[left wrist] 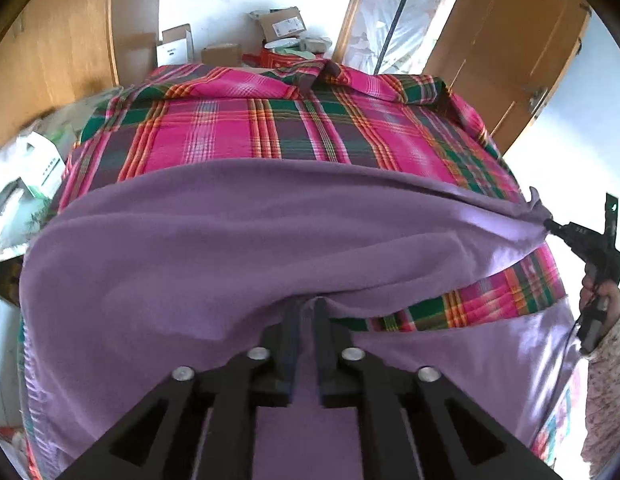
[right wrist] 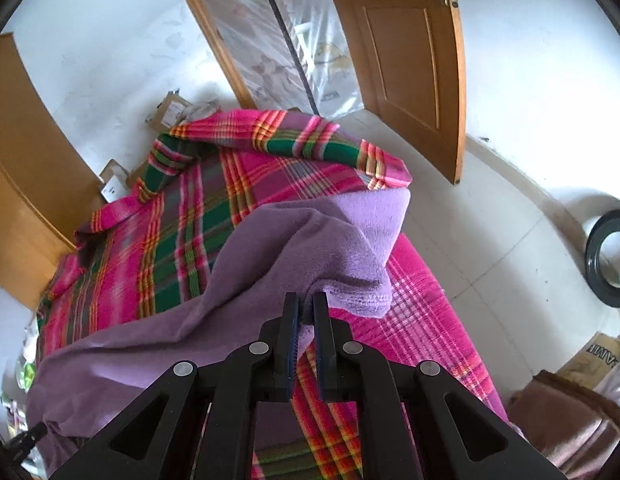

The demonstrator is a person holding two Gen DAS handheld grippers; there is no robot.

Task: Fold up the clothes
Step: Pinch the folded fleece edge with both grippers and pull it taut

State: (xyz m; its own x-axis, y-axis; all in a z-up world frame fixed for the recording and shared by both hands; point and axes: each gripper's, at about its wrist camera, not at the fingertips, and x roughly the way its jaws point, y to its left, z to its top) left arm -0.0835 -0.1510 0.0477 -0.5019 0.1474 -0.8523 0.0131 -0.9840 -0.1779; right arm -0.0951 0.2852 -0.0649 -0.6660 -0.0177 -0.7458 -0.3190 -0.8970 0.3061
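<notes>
Right now a purple fleece garment [left wrist: 214,248] lies spread across a bed covered by a pink, green and orange plaid blanket [left wrist: 246,128], and both hand-held grippers are clamped on its cloth. Seen from the left wrist, the left gripper [left wrist: 308,308] has its two black fingers drawn close together with a pinch of the purple fabric's near edge caught between them; the cloth rises in a soft ridge from that point and runs flat toward the far side. At the right border of the same view the right gripper [left wrist: 549,225] pinches another point of the garment's edge, pulling it into a taut, narrow peak, with a hand [left wrist: 599,296] in a patterned sleeve wrapped around its handle. The right wrist view shows those fingers [right wrist: 290,320] nearly shut on a hemmed, stitched corner of the fleece, which stands up in a fold above the blanket. Beyond the garment's far edge a broad stretch of bare plaid remains, ending in a rumpled roll of blanket at the head of the bed. Past the bed's right edge there is pale tiled floor [right wrist: 489,220], a wooden door [right wrist: 413,56] standing ajar, and a dark ring-shaped object [right wrist: 605,256]. Cardboard boxes [left wrist: 278,24] crowd the wall behind the bed.
</notes>
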